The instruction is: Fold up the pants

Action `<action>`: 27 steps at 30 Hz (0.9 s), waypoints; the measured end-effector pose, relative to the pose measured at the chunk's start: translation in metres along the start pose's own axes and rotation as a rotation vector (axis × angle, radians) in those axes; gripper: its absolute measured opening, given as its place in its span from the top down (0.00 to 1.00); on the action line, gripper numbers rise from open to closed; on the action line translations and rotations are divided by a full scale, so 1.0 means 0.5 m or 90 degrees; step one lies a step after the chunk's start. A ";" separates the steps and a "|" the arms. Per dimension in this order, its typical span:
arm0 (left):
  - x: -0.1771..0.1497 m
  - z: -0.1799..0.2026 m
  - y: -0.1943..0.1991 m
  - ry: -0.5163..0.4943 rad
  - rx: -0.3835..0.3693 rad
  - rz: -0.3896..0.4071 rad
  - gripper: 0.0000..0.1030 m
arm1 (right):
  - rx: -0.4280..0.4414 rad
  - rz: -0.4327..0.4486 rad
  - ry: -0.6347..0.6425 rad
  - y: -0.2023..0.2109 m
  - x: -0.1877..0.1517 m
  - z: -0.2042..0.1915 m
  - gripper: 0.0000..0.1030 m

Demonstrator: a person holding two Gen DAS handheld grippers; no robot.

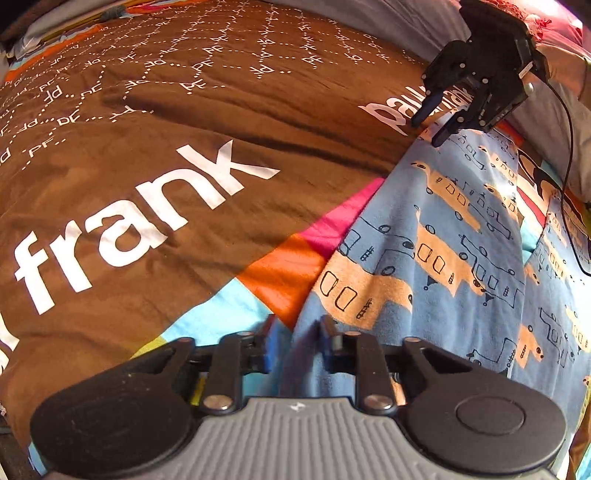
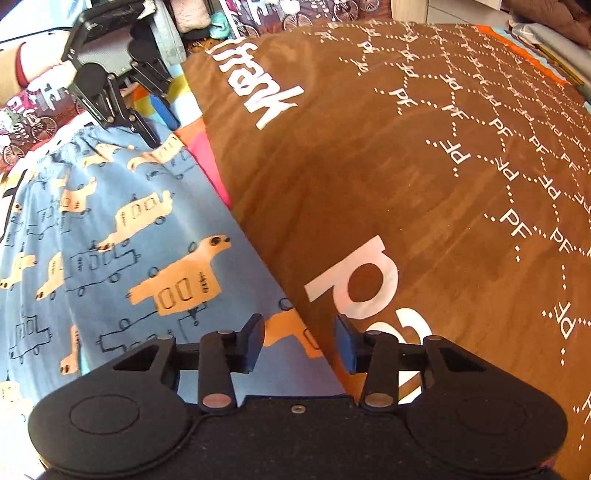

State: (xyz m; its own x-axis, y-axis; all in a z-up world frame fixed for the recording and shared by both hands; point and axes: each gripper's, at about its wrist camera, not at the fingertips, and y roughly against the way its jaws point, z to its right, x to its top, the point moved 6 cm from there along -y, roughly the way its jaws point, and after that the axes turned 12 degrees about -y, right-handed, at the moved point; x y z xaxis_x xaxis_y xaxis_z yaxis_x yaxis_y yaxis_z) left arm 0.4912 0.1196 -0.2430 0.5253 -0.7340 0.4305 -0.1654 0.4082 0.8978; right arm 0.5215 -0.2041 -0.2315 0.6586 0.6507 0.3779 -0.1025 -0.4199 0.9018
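Both tools angled down — pants (image 1: pixel 424 258).

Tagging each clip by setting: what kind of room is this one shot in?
Most likely a bedroom. The pants lie on a brown printed duvet spread like bedding, with a bicycle-print fabric and piled soft items behind it.

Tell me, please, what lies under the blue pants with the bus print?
The blue pants lie on a brown bedspread with an orange, pink and light blue border. How far that border runs beneath them is covered.
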 end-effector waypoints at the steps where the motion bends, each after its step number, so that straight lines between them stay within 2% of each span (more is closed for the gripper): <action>1: 0.000 0.000 -0.001 -0.001 -0.002 -0.001 0.83 | 0.005 -0.012 -0.004 -0.007 0.001 0.002 0.69; 5: 0.000 0.004 -0.006 -0.002 -0.011 -0.003 0.83 | 0.029 -0.047 -0.011 -0.026 0.004 0.006 0.71; 10: 0.003 0.011 -0.013 -0.015 -0.007 -0.011 0.83 | 0.030 -0.066 0.002 -0.040 0.007 0.008 0.70; 12: 0.005 0.020 -0.014 -0.033 0.007 -0.011 0.85 | 0.013 -0.065 0.029 -0.039 0.007 0.003 0.80; 13: 0.006 0.024 -0.014 -0.043 0.016 -0.009 0.92 | 0.010 -0.065 0.043 -0.037 0.006 -0.002 1.00; 15: 0.009 0.036 -0.012 -0.062 0.033 -0.001 0.98 | -0.002 -0.058 0.064 -0.032 0.003 -0.011 1.00; 23: 0.012 0.064 0.059 -0.082 0.077 0.053 0.99 | 0.000 0.020 0.057 0.041 -0.019 -0.034 1.00; 27: 0.012 0.126 0.125 -0.116 0.093 0.098 0.99 | 0.013 0.066 0.063 0.103 -0.043 -0.077 1.00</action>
State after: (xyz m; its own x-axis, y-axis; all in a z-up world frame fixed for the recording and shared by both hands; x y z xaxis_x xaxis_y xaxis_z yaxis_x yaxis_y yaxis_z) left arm 0.4315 0.1065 -0.1782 0.3276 -0.7608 0.5602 -0.3563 0.4497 0.8191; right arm 0.4732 -0.2154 -0.1852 0.5683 0.6618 0.4890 -0.1508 -0.5005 0.8525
